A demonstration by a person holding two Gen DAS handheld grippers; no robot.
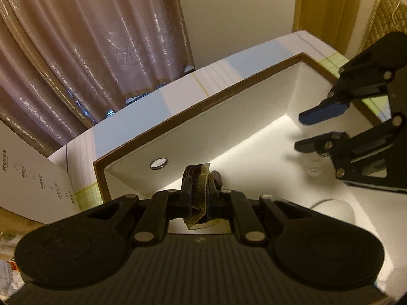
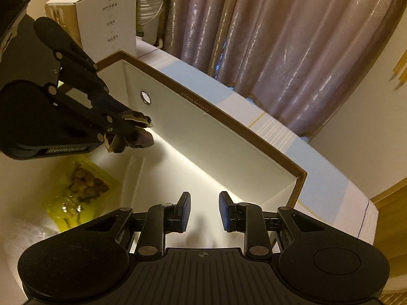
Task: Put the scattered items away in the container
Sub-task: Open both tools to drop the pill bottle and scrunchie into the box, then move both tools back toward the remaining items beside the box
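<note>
The container is a white box with a brown rim [image 1: 203, 101], also in the right wrist view [image 2: 229, 122]. My left gripper [image 1: 198, 190] is shut on a small clear snack packet with dark pieces [image 1: 199, 188] and holds it inside the box; from the right wrist view the left gripper [image 2: 132, 124] and the packet [image 2: 137, 137] hang above the box floor. My right gripper [image 2: 204, 213] is open and empty over the box floor; it also shows in the left wrist view [image 1: 313, 132]. A yellow snack bag [image 2: 78, 193] lies on the box floor at the left.
A round metal grommet [image 1: 159, 163] sits in the box's far wall. The box rests on a pastel striped surface [image 1: 142, 124]. A white printed carton [image 2: 109, 17] stands behind the box's corner. Brown curtains [image 2: 279, 50] hang behind. A clear wrapper [image 1: 314, 167] lies on the box floor.
</note>
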